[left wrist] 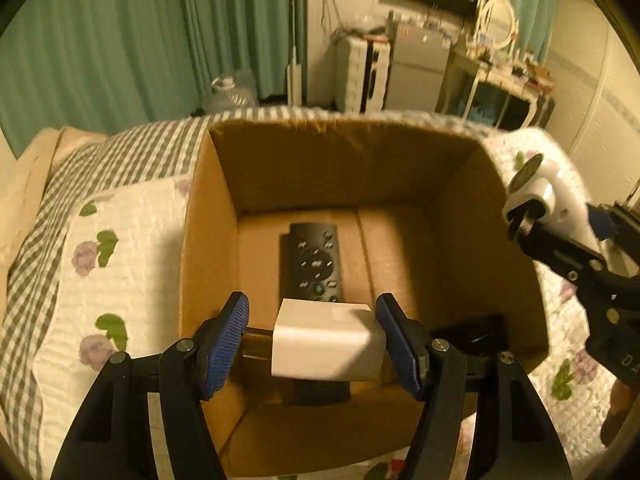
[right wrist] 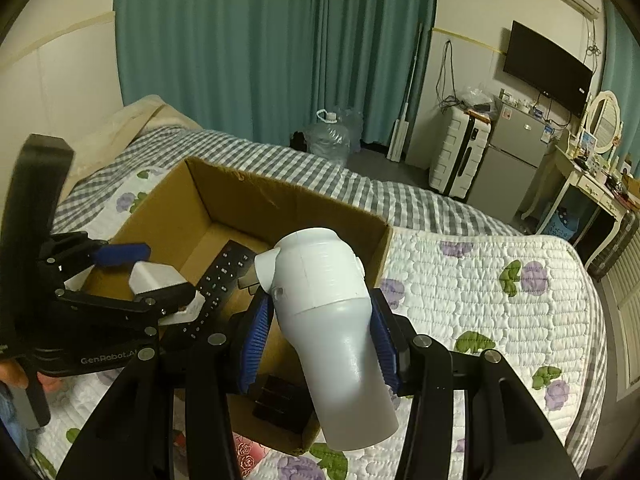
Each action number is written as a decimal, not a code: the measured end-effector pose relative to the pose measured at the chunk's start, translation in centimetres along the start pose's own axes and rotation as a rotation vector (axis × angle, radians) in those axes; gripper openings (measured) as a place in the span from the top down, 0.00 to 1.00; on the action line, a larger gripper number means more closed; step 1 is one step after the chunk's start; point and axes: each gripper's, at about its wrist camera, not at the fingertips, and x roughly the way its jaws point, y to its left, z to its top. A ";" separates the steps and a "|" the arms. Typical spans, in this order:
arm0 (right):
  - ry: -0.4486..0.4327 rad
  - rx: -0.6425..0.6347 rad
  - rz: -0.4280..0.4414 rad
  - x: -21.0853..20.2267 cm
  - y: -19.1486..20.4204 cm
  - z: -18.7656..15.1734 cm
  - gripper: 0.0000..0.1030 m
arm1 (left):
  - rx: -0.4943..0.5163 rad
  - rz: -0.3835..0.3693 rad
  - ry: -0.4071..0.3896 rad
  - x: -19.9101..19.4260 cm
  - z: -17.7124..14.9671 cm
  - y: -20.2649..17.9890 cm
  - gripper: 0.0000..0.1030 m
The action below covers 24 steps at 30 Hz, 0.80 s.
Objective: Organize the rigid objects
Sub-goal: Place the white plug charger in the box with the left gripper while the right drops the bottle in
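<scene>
An open cardboard box (left wrist: 256,168) (right wrist: 248,200) sits on the bed. A black remote (left wrist: 314,264) (right wrist: 224,276) lies on its floor, and a small black object (left wrist: 476,332) (right wrist: 280,402) sits at its near side. My left gripper (left wrist: 312,340) (right wrist: 156,272) is open over the box; a white charger block (left wrist: 324,344) (right wrist: 154,276) is between its jaws with gaps on both sides. My right gripper (right wrist: 320,340) (left wrist: 568,224) is shut on a white hair dryer (right wrist: 336,320) (left wrist: 540,188), held above the box's right rim.
A floral quilt (right wrist: 480,300) over a grey checked sheet (right wrist: 280,164) covers the bed. Green curtains (right wrist: 260,40), a white suitcase (right wrist: 456,156), a small fridge (right wrist: 508,160) and a dressing table (right wrist: 588,184) stand beyond.
</scene>
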 end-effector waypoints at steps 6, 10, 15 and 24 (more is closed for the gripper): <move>0.026 -0.024 0.008 1.3 0.7 0.1 0.54 | 0.018 -0.018 0.055 -0.2 0.1 -0.2 0.33; 0.048 -0.044 0.016 2.9 1.3 0.7 0.54 | -0.029 -0.074 0.082 -0.7 0.5 0.7 0.33; 0.046 -0.057 0.008 4.7 1.6 1.1 0.46 | -0.040 -0.103 0.094 -1.2 0.8 1.4 0.33; -0.006 -0.024 0.052 2.7 1.2 -1.0 0.28 | -0.038 -0.102 0.106 -1.3 0.9 1.4 0.33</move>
